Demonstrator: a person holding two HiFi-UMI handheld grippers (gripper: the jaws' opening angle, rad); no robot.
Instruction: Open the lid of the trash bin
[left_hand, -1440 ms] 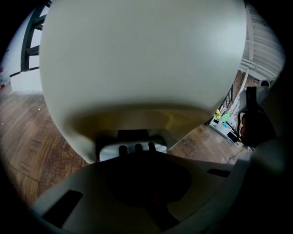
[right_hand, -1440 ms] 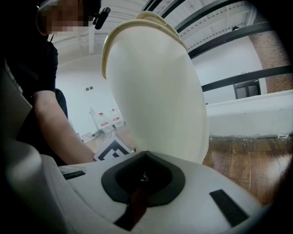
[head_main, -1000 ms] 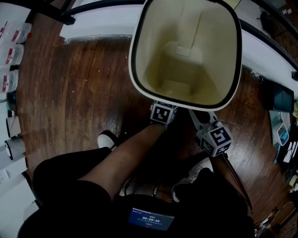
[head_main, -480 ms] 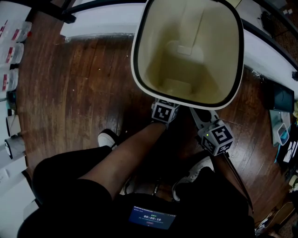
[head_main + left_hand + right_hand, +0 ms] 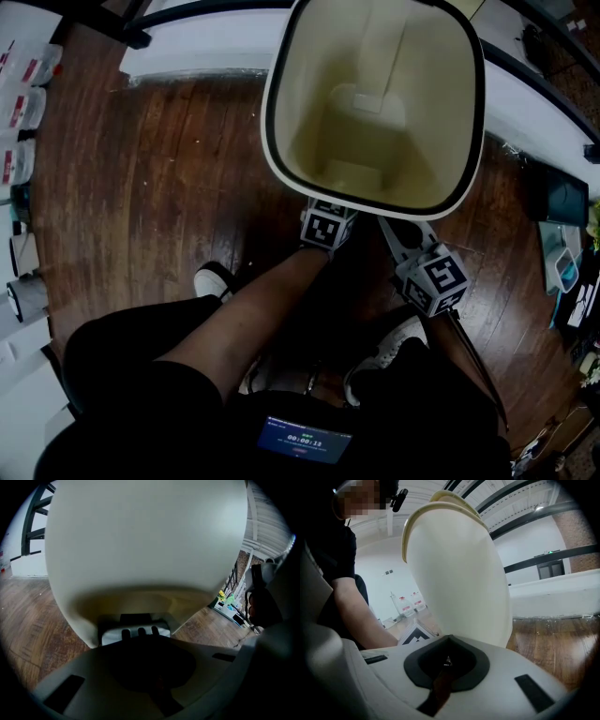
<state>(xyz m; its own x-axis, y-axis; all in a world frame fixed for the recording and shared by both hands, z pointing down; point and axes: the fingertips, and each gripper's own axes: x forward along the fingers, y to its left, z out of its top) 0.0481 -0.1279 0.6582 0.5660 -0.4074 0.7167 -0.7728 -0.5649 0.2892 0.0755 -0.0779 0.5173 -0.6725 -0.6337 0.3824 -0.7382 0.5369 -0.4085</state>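
Note:
The trash bin (image 5: 266, 131) stands on the wooden floor straight ahead, cream with a dark band inside its rim. From above I look down into its bare cream inside; no lid shows over the opening. My left gripper (image 5: 326, 228) and right gripper (image 5: 429, 277) sit low against the bin's near side, their jaws hidden under the rim. In the left gripper view the bin's body (image 5: 140, 541) fills the frame, with a grey pedal (image 5: 136, 632) at its foot. The right gripper view shows the bin (image 5: 459, 573) from the side, rim at the top. Neither view shows the jaws.
A white ledge (image 5: 197, 47) runs behind the bin. Bottles (image 5: 19, 103) line the left edge. Boxes and clutter (image 5: 567, 253) lie at the right. The person's shoes (image 5: 214, 278) (image 5: 389, 352) stand just behind the grippers, and a small screen (image 5: 305, 441) glows at the waist.

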